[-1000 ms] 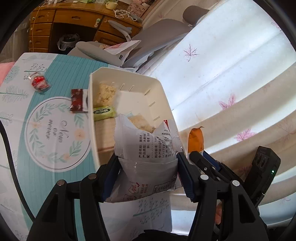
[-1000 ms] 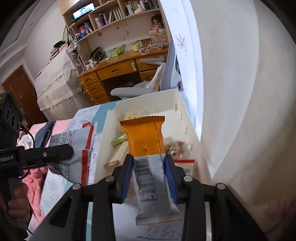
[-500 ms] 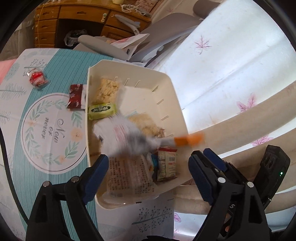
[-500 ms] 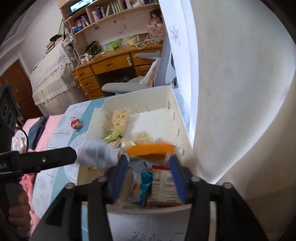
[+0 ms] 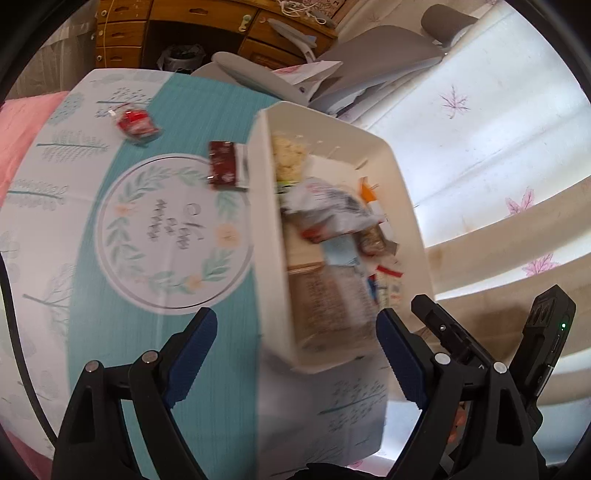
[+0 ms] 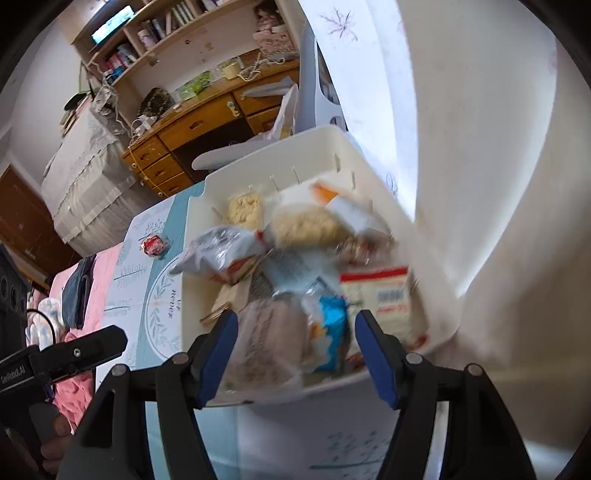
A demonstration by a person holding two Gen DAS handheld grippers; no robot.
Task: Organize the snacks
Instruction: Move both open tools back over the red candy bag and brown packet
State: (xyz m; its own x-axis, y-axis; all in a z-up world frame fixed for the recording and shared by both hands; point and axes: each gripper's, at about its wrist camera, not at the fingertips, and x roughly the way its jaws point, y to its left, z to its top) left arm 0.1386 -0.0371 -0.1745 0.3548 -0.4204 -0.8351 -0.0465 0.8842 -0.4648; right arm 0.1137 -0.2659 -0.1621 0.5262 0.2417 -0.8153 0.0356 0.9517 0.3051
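A white plastic bin (image 5: pixel 406 192) stands on the teal tablecloth and holds several snack packets. The white printed packet (image 5: pixel 332 210) and the orange packet (image 5: pixel 366 192) lie loose on top of that pile. My left gripper (image 5: pixel 295 317) hangs open above the bin's near corner, with nothing between its fingers. In the right wrist view the bin (image 6: pixel 288 147) is just below my right gripper (image 6: pixel 295 321). Its jaws are opening, and no packet is pressed between them. There the orange packet (image 6: pixel 325 194) rests at the far side and the white packet (image 6: pixel 221 251) at the left.
A red wrapped snack (image 5: pixel 135 122) and a dark red packet (image 5: pixel 221 168) lie on the cloth left of the bin. A grey chair (image 5: pixel 258 79) and a wooden desk (image 5: pixel 207 22) stand beyond the table. A pale curtain (image 5: pixel 498 147) hangs right of the bin.
Both grippers let go: the white packet left the left jaws and the orange packet left the right jaws, and both fell into the bin. Both grippers sank lower and the left one shifted left.
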